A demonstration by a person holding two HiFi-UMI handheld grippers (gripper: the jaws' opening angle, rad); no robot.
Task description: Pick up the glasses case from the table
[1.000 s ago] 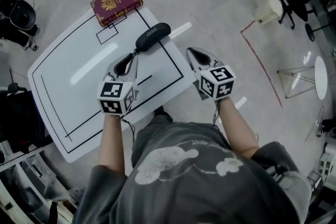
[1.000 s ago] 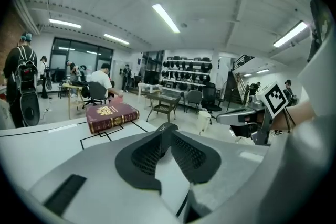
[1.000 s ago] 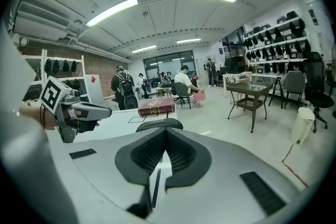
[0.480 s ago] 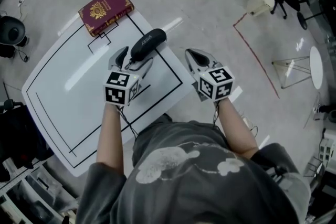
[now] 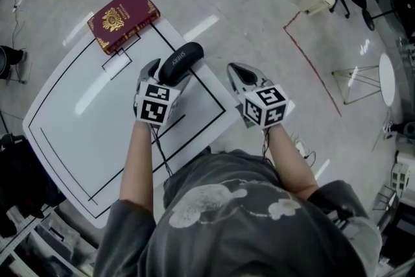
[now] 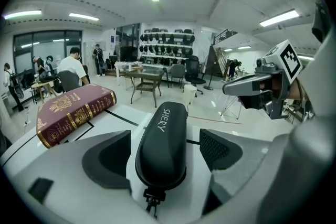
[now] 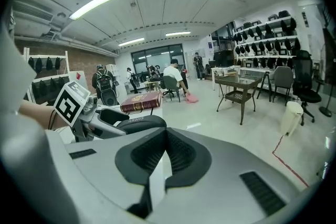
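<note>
A black glasses case (image 5: 180,61) marked SHERY lies on the white table (image 5: 71,113) near its right edge. My left gripper (image 5: 167,74) has come down at the case's near end. In the left gripper view the case (image 6: 163,139) lies between the two dark pads (image 6: 110,160), with a gap on each side, and the jaws are opening. My right gripper (image 5: 237,71) hovers to the right of the table edge, shut with nothing in it. The right gripper view shows its pads (image 7: 181,155) closed together and the case (image 7: 134,122) to the left.
A maroon book (image 5: 123,17) with gold print lies at the table's far corner, beyond the case. Black lines are drawn on the tabletop. A red tape line (image 5: 311,65) crosses the floor at right. Chairs, a small table (image 6: 142,78) and people stand farther off.
My left gripper moved forward and down to the case, and its jaws went from shut to wide apart around the case's near end. The right gripper drifted slightly.
</note>
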